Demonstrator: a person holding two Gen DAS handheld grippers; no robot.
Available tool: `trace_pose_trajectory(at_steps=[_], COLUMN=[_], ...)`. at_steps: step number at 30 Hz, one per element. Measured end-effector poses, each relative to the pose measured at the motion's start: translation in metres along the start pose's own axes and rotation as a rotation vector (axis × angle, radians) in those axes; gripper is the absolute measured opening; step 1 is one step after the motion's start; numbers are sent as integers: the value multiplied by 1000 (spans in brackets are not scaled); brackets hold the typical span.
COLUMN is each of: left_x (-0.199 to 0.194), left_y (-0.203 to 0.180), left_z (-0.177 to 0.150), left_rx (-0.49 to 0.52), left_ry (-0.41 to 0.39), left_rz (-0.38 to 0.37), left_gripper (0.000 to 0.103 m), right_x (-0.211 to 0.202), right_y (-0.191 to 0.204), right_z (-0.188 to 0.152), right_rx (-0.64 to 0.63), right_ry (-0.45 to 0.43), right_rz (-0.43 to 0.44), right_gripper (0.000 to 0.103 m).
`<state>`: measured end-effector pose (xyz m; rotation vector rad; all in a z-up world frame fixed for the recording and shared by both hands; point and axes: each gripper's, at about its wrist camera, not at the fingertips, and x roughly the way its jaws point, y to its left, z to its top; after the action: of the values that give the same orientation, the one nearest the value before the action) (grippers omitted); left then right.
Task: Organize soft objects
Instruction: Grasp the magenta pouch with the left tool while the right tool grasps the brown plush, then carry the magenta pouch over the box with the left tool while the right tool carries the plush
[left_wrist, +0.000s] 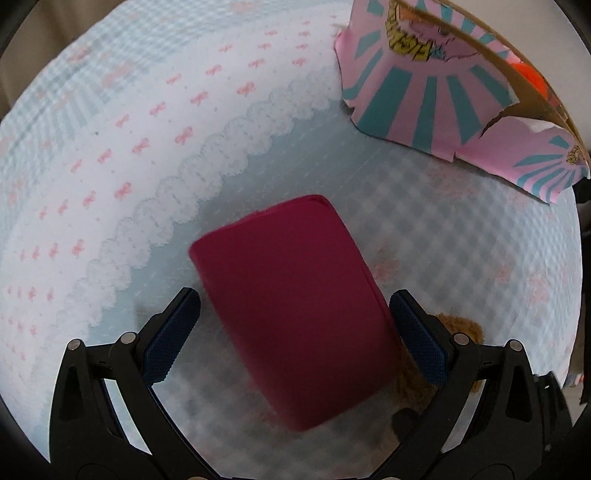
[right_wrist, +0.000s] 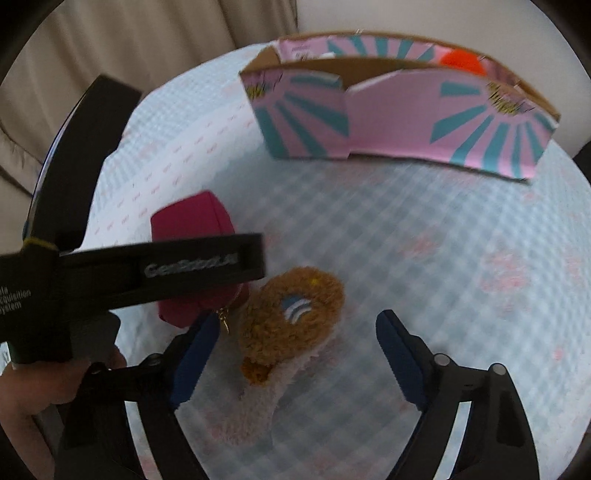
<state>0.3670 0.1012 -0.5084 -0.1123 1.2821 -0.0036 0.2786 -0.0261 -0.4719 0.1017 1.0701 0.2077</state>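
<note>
A magenta soft pouch lies on the table between the open jaws of my left gripper; the right pad is at its edge, the left pad a little apart. It also shows in the right wrist view, partly behind the left gripper's body. A brown fluffy plush with a pale pink part lies between the open fingers of my right gripper, not touched. A bit of the plush shows in the left wrist view. A pink and teal cardboard box stands at the back with an orange soft thing inside.
The table carries a light blue checked cloth with a white band of pink bows. The box also shows in the left wrist view at the upper right. Beige upholstery lies behind the table.
</note>
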Motion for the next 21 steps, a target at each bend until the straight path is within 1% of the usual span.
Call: trace_pose_trajectory(at_steps=[2,3,4,7,8,14,16,18,21], left_x=[6,6,5,3,1,-12,-20,-27,-47], left_y=[1,1,0,-2,-1,4,5,4,4], left_z=[-1,-1,-1,-2,-3,-9,-10,-12,-15], left_rx=[-17,-16,-12,0,1,-1,-5,-4,-6], left_ry=[10,2,-3,-16,-21,-38,-43,-46,-69], left_rz=[-18,-20,-26,-39,-43,-64,-75,-76,-76], left_gripper=[98,96,89,79,78,64,56,53,52], right_x=[7,12,15,17,17,16,12,7,-3], right_y=[1,2,3,3,3,1,2,1,1], right_z=[0,-1,-1,0,0,2,3,7,14], right_rx=[-2,-2,-4,-13,-12,15,20,22,25], right_ry=[21,38,48,50,50,58,56,49,40], right_rz=[8,18,24,15,15,12,14,17,21], right_gripper=[71,67,62,56,54,51,50,50,49])
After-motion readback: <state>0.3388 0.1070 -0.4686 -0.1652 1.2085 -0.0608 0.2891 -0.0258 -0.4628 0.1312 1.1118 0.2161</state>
